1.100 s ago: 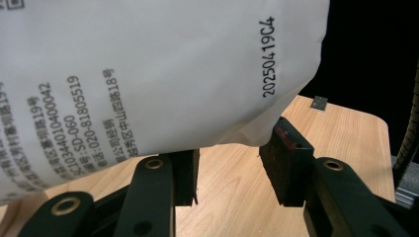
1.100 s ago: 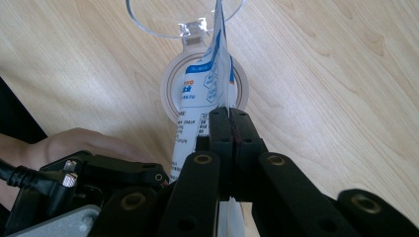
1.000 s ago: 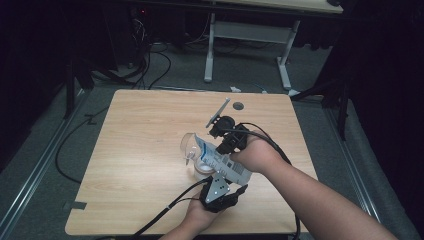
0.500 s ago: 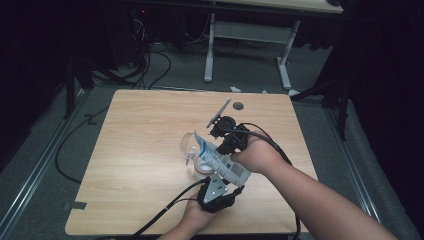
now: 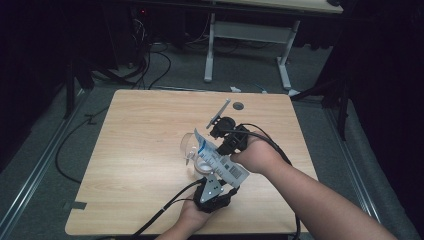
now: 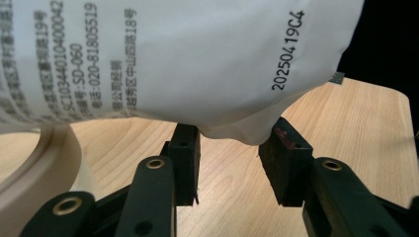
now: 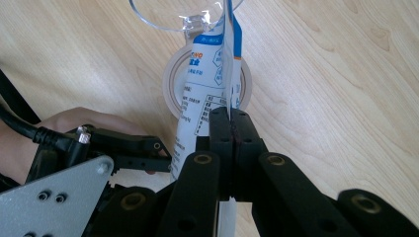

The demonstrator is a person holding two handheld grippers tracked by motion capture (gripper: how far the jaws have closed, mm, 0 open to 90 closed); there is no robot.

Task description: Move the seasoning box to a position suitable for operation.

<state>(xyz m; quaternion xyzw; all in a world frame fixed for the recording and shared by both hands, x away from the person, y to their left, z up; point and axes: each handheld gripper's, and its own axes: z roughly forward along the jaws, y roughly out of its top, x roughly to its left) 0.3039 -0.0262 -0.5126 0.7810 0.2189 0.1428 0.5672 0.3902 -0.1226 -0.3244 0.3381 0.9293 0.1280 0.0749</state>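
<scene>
From above: holds a white packet (image 5: 220,162) slantwise over the table (image 5: 140,150), right gripper (image 5: 209,142) pinching its far upper end, left gripper (image 5: 219,176) taking its near lower end, apparently to tip the mouth toward the clear glass (image 5: 187,146) just left; glass looks empty. Along the left gripper (image 6: 230,148): jaws half apart, pads pressing the packet's (image 6: 197,59) bulging bottom, presumably to lift it; contents hidden. Along the right gripper (image 7: 230,128): jaws closed tight on the packet's (image 7: 207,84) thin edge, top corner at the glass (image 7: 168,19) rim, a tape roll (image 7: 170,84) lying beneath.
</scene>
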